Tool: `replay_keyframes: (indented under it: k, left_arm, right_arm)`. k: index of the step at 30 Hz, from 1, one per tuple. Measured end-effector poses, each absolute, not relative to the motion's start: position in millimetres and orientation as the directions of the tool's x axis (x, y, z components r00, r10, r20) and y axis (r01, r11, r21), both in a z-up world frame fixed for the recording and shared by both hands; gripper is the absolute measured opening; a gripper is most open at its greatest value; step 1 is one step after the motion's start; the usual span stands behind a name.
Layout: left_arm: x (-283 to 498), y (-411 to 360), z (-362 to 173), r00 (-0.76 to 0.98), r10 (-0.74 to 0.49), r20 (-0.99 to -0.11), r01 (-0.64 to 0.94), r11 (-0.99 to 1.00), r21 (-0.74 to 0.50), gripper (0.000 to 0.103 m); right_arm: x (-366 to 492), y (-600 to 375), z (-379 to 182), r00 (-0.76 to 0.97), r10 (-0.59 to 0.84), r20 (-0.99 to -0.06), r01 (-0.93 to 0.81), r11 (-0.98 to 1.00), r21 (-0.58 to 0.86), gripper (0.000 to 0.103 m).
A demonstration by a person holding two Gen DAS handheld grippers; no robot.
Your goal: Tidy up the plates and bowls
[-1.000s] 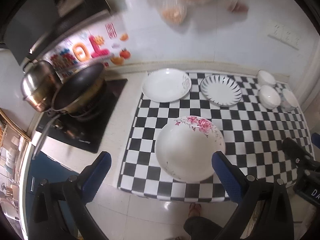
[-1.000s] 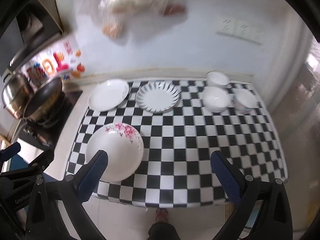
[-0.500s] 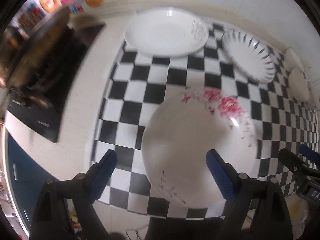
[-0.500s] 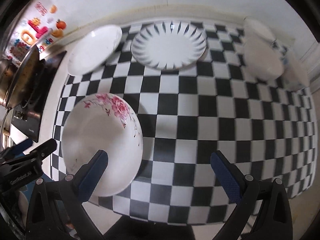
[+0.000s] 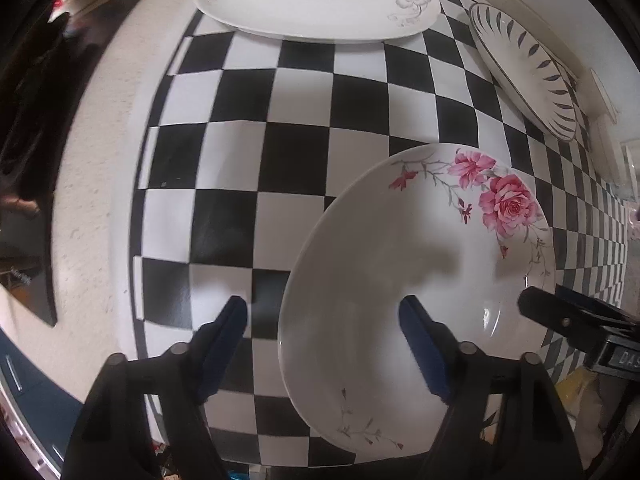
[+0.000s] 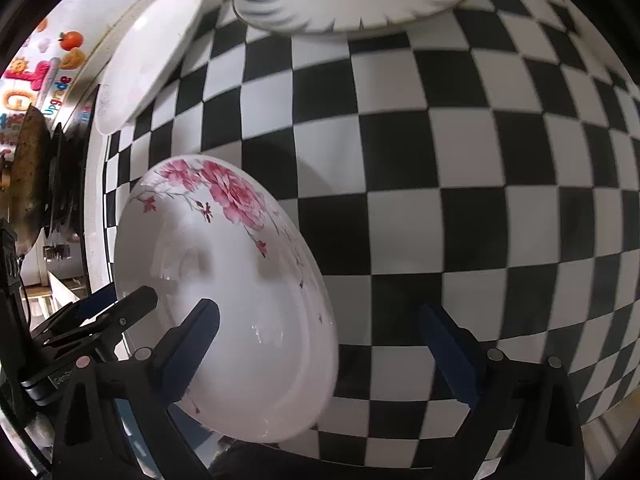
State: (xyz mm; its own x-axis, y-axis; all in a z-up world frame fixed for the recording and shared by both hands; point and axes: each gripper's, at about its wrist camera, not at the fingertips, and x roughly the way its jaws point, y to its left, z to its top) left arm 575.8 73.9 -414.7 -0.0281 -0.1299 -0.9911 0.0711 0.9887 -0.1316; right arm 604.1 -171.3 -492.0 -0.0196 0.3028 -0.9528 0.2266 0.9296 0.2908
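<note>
The rose-patterned plate (image 5: 400, 280) lies near the table's (image 5: 248, 160) near edge. The left gripper (image 5: 322, 320) straddles its left rim, jaws closing but not touching. The right gripper (image 6: 320, 328), jaws released, straddles its right rim.

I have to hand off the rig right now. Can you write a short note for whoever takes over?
Left gripper: fingers closing astride the left rim of the rose plate, not yet pressing.
Right gripper: open, fingers astride the plate's right rim, nothing held.
Rose plate lies flat at the near edge of the checkered mat. Grey-flower plate and striped plate sit at the far edge, apart.
Done: nothing stacked yet.
Left: grip the rose plate, then gather the plates; the bowls are not clearly in view.
</note>
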Motion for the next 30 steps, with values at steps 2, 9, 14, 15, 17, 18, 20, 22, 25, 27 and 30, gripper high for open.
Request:
replay_keyframes:
  k: [2, 9, 14, 15, 17, 18, 20, 22, 25, 27, 30]
  left_arm:
    - [580, 75, -419, -0.043, -0.145, -0.988, 0.087, 0.985, -0.148, 0.065]
    - [581, 61, -423, -0.061, -0.145, -0.988, 0.162, 0.975, -0.153, 0.065]
    - [584, 47, -421, -0.058, -0.115, -0.992, 0.192, 0.973, -0.124, 0.065]
    - [583, 45, -417, -0.062, -0.117, -0.991, 0.182, 0.975, -0.126, 0.064]
    - [581, 49, -418, -0.067, -0.121, -0.990, 0.139, 0.982, -0.130, 0.061]
    - [581, 52, -419, -0.068, -0.125, -0.990, 0.117, 0.984, -0.132, 0.060]
    - [581, 58, -417, -0.063, -0.131, -0.989, 0.093, 0.986, -0.136, 0.056]
    - [579, 70, -418, -0.065, -0.138, -0.988, 0.078, 0.987, -0.142, 0.053]
    - [575, 76, -412, -0.069, -0.142, -0.987, 0.069, 0.987, -0.147, 0.050]
    - [570, 73, -407, -0.061, -0.137, -0.989, 0.075, 0.987, -0.142, 0.050]
    - [566, 73, -403, -0.053, -0.148, -0.987, 0.088, 0.984, -0.153, 0.050]
  right_arm:
    - [605, -169, -496, -0.034, 0.319, -0.947, 0.240, 0.923, 0.302, 0.100]
    - [611, -162, -496, -0.051, 0.347, -0.936, 0.229, 0.917, 0.327, 0.089]
    - [618, -159, -496, -0.070, 0.392, -0.917, 0.224, 0.902, 0.368, 0.058]
    - [619, -159, -496, -0.076, 0.389, -0.918, 0.220, 0.904, 0.365, 0.057]
    - [617, -162, -496, -0.087, 0.363, -0.928, 0.206, 0.918, 0.340, 0.047]
    - [618, -161, -496, -0.091, 0.338, -0.937, 0.189, 0.929, 0.317, 0.035]
    - [618, -162, -497, -0.090, 0.329, -0.940, 0.174, 0.934, 0.311, 0.023]
    - [617, -168, -498, -0.094, 0.347, -0.933, 0.178, 0.928, 0.327, 0.021]
    - [615, -173, -496, -0.095, 0.342, -0.935, 0.174, 0.930, 0.323, 0.021]
    - [613, -175, -494, -0.094, 0.342, -0.935, 0.176, 0.930, 0.322, 0.021]
    - [611, -180, -489, -0.084, 0.337, -0.938, 0.180, 0.931, 0.319, 0.021]
